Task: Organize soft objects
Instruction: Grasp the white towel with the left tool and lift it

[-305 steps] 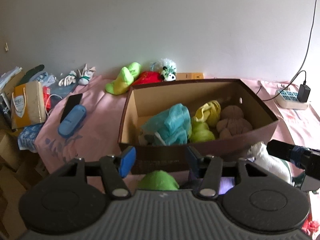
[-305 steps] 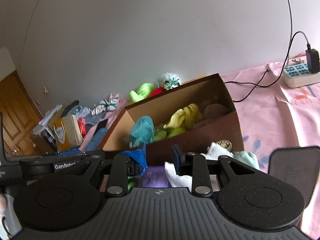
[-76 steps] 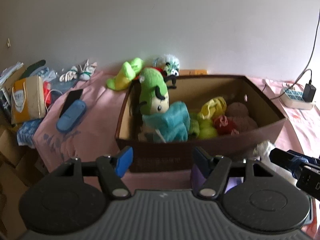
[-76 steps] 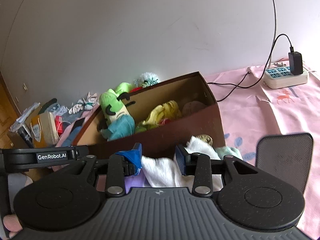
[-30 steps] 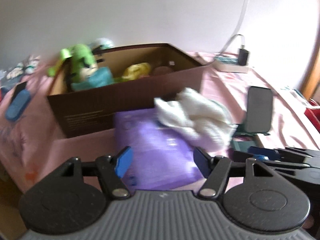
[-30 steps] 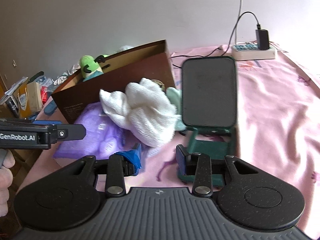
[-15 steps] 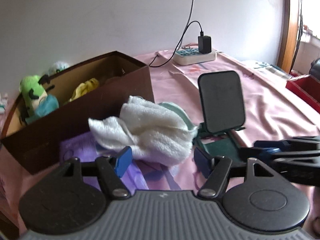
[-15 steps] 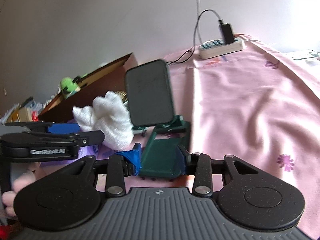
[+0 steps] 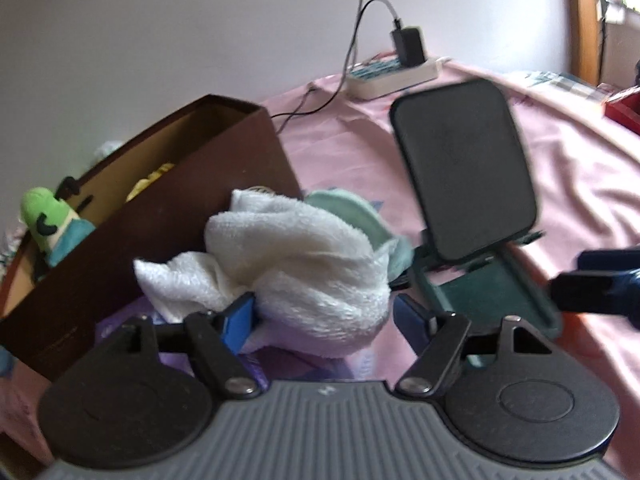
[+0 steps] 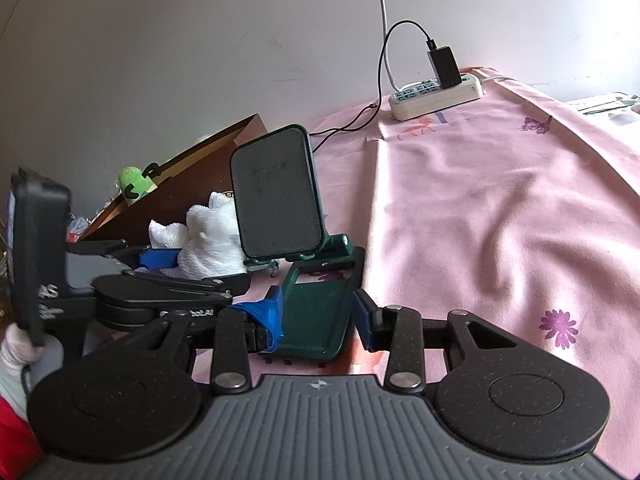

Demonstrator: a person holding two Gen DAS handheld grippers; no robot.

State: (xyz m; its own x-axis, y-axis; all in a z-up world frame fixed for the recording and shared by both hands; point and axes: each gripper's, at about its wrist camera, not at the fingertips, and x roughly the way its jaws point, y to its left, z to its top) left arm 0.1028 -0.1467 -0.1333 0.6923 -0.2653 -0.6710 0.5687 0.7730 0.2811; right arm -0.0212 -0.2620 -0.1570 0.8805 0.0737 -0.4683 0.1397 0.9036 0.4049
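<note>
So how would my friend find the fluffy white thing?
Find the big brown box on the pink cloth. Beside it, in front of its near wall, lies the white towel, next to a dark green stand. It's the only white, fuzzy, crumpled lump there.

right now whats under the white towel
The white towel lies on a purple packet, with a pale green cloth showing behind it. Anything else beneath is covered.

Domestic room, likely a bedroom. Evidence: pink printed bedsheet (image 10: 480, 200) covering most of the frame; white power strip (image 10: 436, 96) with a charger plugged in against the plain wall, upper right; brown cardboard box (image 9: 160, 216) at left holding a green plush toy (image 9: 46, 220); wooden frame at upper right edge.
</note>
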